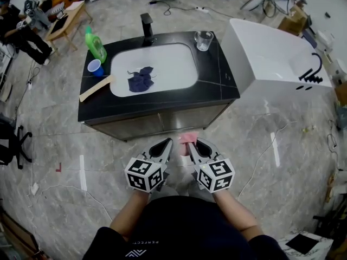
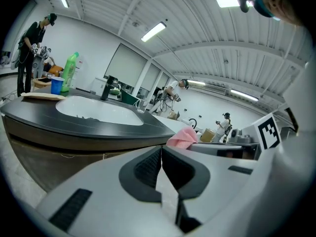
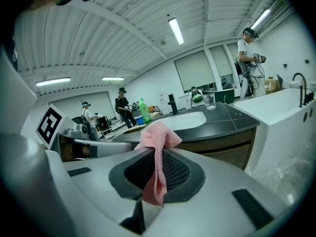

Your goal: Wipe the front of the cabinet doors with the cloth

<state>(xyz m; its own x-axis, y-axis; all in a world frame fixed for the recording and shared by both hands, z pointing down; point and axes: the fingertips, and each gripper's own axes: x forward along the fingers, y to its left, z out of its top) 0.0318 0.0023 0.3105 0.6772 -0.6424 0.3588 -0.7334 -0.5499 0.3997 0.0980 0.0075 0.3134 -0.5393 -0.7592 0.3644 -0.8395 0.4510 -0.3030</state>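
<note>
A pink cloth (image 3: 157,152) is pinched between the jaws of my right gripper (image 1: 195,144), which is shut on it; its bunched top (image 1: 188,139) sticks out past the tips. My left gripper (image 1: 164,145) is shut with nothing in it, side by side with the right one. Both hang in front of the brown cabinet doors (image 1: 157,122) under the black counter (image 1: 217,88), a short way off and not touching. In the left gripper view the pink cloth (image 2: 183,138) shows to the right, and the cabinet front (image 2: 44,154) lies ahead on the left.
The counter holds a white sink (image 1: 162,64) with a dark blue rag (image 1: 140,80), a green bottle (image 1: 96,45), a blue cup (image 1: 95,67), a wooden brush (image 1: 96,88), a glass (image 1: 204,40) and a black tap (image 1: 146,25). A white bathtub (image 1: 271,58) stands right. People work at the back left.
</note>
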